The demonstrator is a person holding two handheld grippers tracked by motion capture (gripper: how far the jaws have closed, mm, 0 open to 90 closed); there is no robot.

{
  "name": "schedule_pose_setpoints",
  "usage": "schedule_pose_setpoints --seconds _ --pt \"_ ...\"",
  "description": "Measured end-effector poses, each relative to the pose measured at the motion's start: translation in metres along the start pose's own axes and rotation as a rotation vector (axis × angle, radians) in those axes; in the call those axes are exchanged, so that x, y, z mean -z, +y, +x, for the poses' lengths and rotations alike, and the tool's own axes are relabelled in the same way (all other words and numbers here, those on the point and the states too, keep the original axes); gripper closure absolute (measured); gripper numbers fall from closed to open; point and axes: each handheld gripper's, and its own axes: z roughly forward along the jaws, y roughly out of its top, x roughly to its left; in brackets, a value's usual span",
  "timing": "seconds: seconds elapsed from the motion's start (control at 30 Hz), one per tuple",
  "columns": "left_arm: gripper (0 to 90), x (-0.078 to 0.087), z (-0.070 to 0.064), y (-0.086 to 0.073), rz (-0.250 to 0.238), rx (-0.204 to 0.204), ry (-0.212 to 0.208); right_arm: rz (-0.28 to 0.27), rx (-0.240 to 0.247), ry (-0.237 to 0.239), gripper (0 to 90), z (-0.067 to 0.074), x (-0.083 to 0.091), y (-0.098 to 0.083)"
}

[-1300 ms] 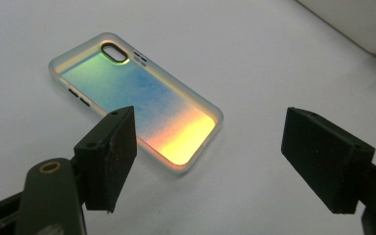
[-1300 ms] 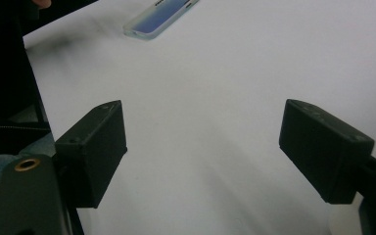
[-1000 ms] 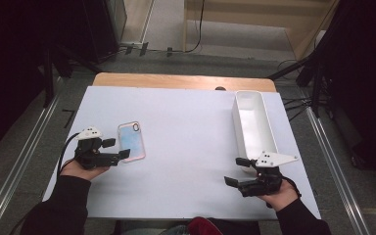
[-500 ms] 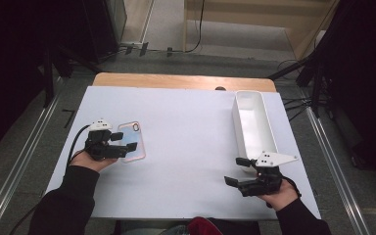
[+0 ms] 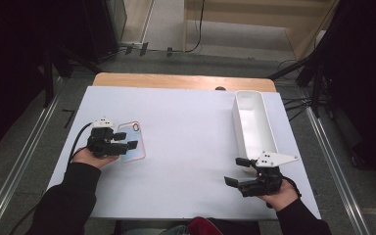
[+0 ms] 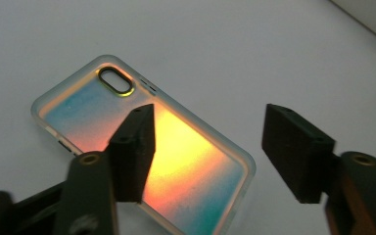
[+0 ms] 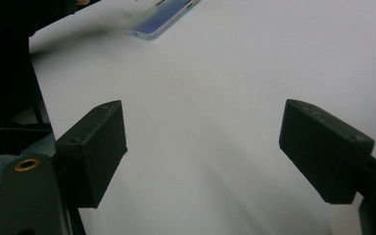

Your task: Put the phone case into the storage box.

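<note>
The phone case (image 6: pixel 147 147) is seen with a clear, pale rim and an iridescent back shading from teal-blue through orange to bright yellow, its camera cut-out ringed in dark gold; the tabletop (image 5: pixel 186 127) is covered in plain white with a light wood strip at the far edge. The tray (image 5: pixel 254 122) is white; the fingers (image 6: pixel 132 147) of both grippers are matte black.

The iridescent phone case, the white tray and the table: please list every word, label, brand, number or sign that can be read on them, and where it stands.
Iridescent clear phone case: no text or logo, only an oval camera cut-out.
Long white plastic tray: no readable marking.
White table top: no print.
"7"-like dark mark on the floor beside the table's left edge: too small to read for certain.
</note>
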Motion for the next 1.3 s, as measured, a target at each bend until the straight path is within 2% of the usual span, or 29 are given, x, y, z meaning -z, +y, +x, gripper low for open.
schedule_pose_setpoints --seconds 0.13,0.17,0.23,0.27,0.33,0.47,0.53,0.6,0.63,0.7,0.73,0.8,0.83,0.97,1.07,1.3 --pt "55.3 0.002 -0.001 -0.002 -0.019 -0.016 0.031 -0.003 0.004 0.001 16.4 -0.001 0.0 0.0" --pt "69.7 0.002 0.001 -0.003 -0.004 0.014 0.02 0.0 0.004 -0.003 16.4 -0.001 0.0 0.0" --pt "80.2 0.003 0.002 -0.003 0.006 0.03 0.018 -0.004 0.002 -0.002 16.4 -0.001 0.001 0.0" --pt "80.2 0.003 0.002 -0.004 0.007 0.026 0.019 -0.004 0.002 -0.002 16.4 -0.001 0.001 0.0" --pt "89.1 0.004 0.002 -0.005 0.02 0.003 0.03 -0.002 0.001 -0.003 16.4 -0.001 0.001 0.0" --pt "89.2 0.005 0.004 -0.006 0.017 0.023 0.006 -0.001 0.006 -0.007 16.4 -0.001 0.002 0.0" --pt "89.2 0.005 0.004 -0.009 0.019 0.011 0.013 -0.003 0.003 -0.008 16.4 -0.002 0.002 0.0" --pt "89.2 0.004 0.004 -0.013 0.036 0.01 0.005 -0.006 0.003 -0.011 16.4 -0.002 0.002 0.0" --pt "89.2 0.001 0.004 -0.016 0.07 0.001 0.011 -0.009 0.003 -0.014 16.4 -0.002 0.003 0.0" --pt "89.2 0.0 0.004 -0.017 0.077 -0.003 0.009 -0.008 0.001 -0.013 16.4 -0.002 0.003 0.0" --pt "89.2 -0.002 0.005 -0.019 0.093 0.008 0.002 -0.009 0.002 -0.015 16.4 -0.002 0.003 0.0" --pt "89.2 -0.004 0.006 -0.02 0.093 0.013 0.001 -0.007 0.001 -0.014 16.4 -0.002 0.002 0.0" --pt "89.2 -0.006 0.007 -0.022 0.122 0.017 0.005 -0.005 0.003 -0.012 16.4 -0.002 0.002 0.0" --pt "89.1 -0.009 0.01 -0.025 0.145 0.041 0.001 -0.006 0.003 -0.011 16.4 -0.002 0.002 0.0" --pt "89.1 -0.011 0.011 -0.027 0.162 0.035 0.001 -0.005 0.005 -0.011 16.4 -0.002 0.002 0.0" --pt "89.1 -0.01 0.013 -0.028 0.158 0.054 0.007 -0.01 0.008 -0.009 16.4 -0.002 0.001 0.0"
